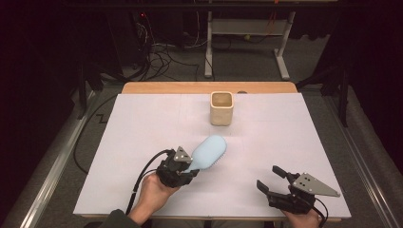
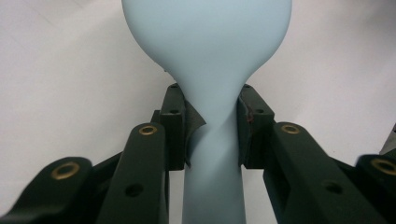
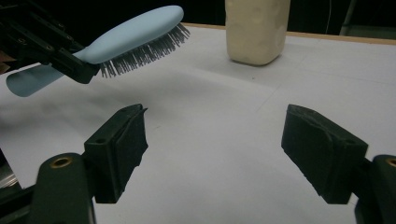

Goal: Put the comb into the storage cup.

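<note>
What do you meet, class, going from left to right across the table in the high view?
left gripper → light blue hairbrush → cream square cup → right gripper

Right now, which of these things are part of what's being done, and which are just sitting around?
In the job:
- light blue hairbrush, clamped at its handle by the left gripper, bristles down, lifted off the table
- beige square cup, the likely place for it

Just around:
- right gripper, open, holding nothing
- white table cover
</note>
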The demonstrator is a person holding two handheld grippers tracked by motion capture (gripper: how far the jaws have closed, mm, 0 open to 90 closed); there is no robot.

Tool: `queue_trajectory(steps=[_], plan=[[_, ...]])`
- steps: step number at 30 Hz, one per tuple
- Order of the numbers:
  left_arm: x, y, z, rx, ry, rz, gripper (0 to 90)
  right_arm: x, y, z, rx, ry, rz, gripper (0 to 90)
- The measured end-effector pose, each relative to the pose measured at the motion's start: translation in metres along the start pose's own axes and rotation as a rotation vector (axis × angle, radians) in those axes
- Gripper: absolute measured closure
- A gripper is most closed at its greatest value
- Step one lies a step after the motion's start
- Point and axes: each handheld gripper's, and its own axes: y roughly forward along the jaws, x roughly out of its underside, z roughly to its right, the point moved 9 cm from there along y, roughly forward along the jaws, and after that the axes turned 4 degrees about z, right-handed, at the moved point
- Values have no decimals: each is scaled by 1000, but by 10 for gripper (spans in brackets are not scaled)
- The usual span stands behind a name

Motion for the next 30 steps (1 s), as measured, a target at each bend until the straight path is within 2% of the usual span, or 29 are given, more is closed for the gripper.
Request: queue_trajectory(steps=[7, 30], plan=[[-4, 4, 7, 11, 13, 5, 691, 1, 9, -8, -28, 9, -20, 222], [-18, 13, 26, 46, 43, 21, 691, 1, 28, -22, -106, 54, -52, 208]])
